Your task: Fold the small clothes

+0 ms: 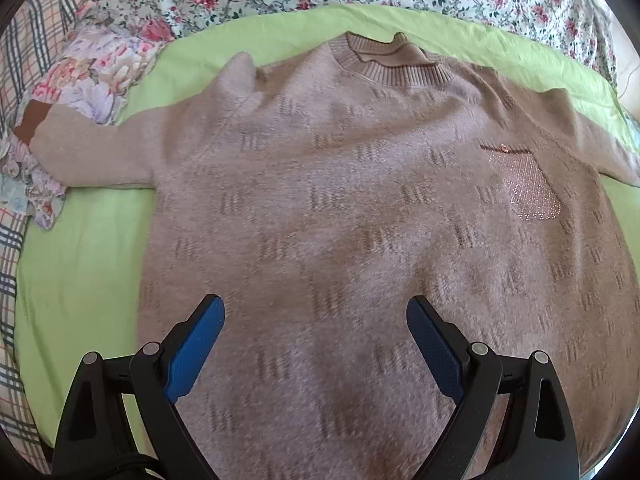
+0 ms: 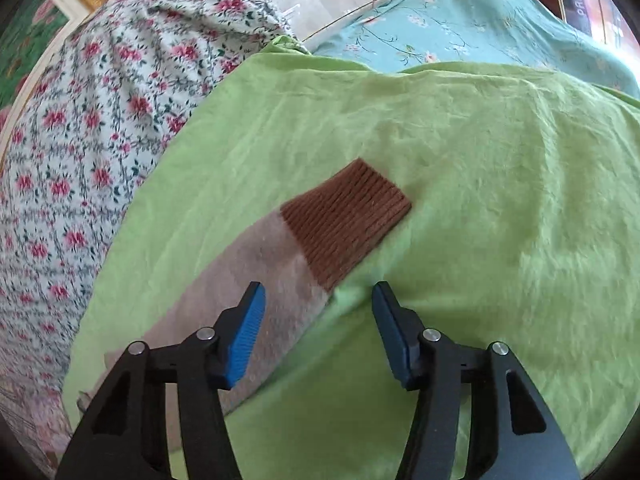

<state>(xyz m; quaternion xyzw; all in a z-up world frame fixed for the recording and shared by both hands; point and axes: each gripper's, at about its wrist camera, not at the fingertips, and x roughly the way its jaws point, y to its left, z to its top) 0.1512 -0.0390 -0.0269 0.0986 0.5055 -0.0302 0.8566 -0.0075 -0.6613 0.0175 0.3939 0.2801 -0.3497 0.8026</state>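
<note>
1. A fuzzy beige knitted sweater (image 1: 340, 208) with a ribbed collar, dashed pattern and one sparkly chest pocket (image 1: 524, 184) is lying flat, front up, on a lime-green sheet (image 1: 80, 260).
2. One sweater is showing, with two sleeves spreading sideways; the brown ribbed cuff (image 2: 346, 224) of one sleeve is resting on the sheet.
3. The left gripper (image 1: 316, 320) is hovering over the sweater's lower body, blue-padded jaws standing wide apart, holding nothing.
4. The right gripper (image 2: 318, 300) is hanging over the sleeve near the cuff, jaws apart, pressing nothing.
5. The sweater's hem is being cut off behind the left gripper; the left cuff is lying on a crumpled floral cloth (image 1: 96, 80).
</note>
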